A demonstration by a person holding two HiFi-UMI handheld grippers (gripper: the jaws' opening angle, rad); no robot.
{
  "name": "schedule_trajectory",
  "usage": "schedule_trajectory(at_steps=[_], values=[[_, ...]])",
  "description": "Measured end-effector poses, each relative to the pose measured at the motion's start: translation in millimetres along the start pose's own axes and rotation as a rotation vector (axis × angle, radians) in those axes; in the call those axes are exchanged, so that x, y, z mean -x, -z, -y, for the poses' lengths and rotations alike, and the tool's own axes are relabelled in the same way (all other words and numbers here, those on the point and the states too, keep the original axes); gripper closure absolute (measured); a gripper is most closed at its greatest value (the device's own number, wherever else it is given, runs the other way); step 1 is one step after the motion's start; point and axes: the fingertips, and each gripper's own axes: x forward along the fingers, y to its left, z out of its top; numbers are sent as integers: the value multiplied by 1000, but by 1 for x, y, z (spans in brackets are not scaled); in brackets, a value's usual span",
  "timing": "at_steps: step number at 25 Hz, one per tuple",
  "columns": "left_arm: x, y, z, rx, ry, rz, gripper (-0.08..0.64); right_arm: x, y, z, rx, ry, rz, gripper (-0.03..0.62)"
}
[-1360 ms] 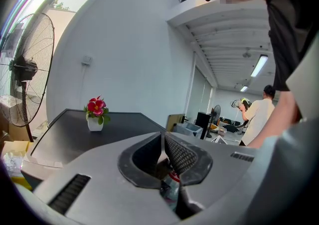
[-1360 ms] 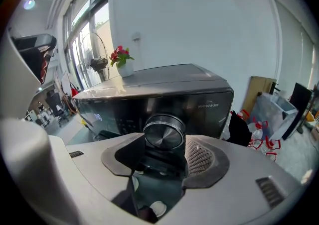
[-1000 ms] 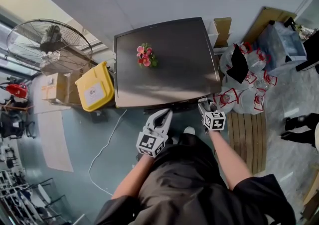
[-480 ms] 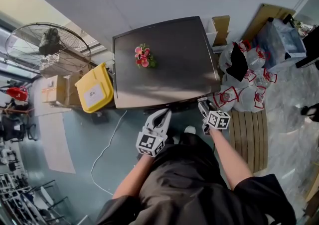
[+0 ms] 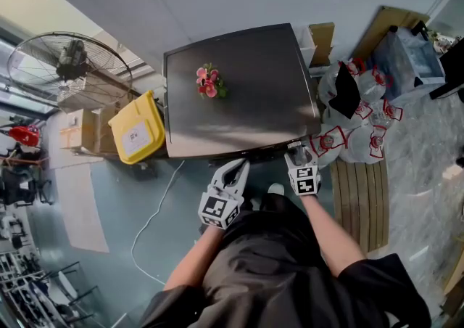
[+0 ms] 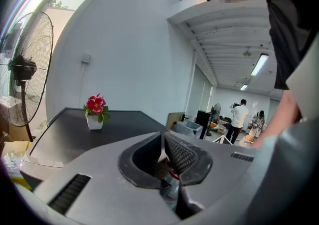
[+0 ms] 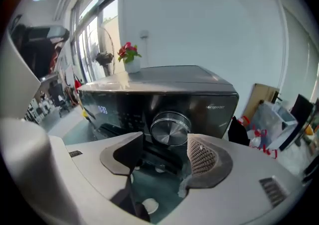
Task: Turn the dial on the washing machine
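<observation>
1 flower pot point(image 5: 209, 81) is being carried on the washing machine point(image 5: 254, 112)'s top, left of its middle. The dial point(image 7: 170, 128) is being borne on the front panel, below the top's front edge. The machine's left side is being flanked by a bin point(image 5: 138, 128), with boxes point(image 5: 80, 129) and a fan point(image 5: 69, 64) farther left. Its right side is being flanked by bags point(image 5: 359, 127), with a cable point(image 5: 152, 221) lying before the front left corner.

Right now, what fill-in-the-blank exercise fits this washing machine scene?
1. The flower pot stands on ___ of the washing machine.
2. The left gripper has its jaws ___.
3. The round dial sits on the machine's ___ face.
4. The bin beside the machine is ___ in colour.
Missing words: top; shut; front; yellow.
</observation>
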Motion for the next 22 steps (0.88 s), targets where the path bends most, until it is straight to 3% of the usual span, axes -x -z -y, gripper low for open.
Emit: schedule_trajectory(at_steps=[3,6,9,16,22], values=[[2,-3,0,-15,-1,11,541,-1,1,2,46,64,-14,345],[4,0,-2,0,-9,6,543,-1,-5,7,-15,97,2,342],[5,5,-2,14,-8,-8,542,-6,-11,8,-99,76,6,342],[2,6,-2,22,-1,-6,542,-11,-11,12,-116,63,-5,342],[-2,2,2,19,15,16,543,-9,-14,15,-276,-22,41,344]])
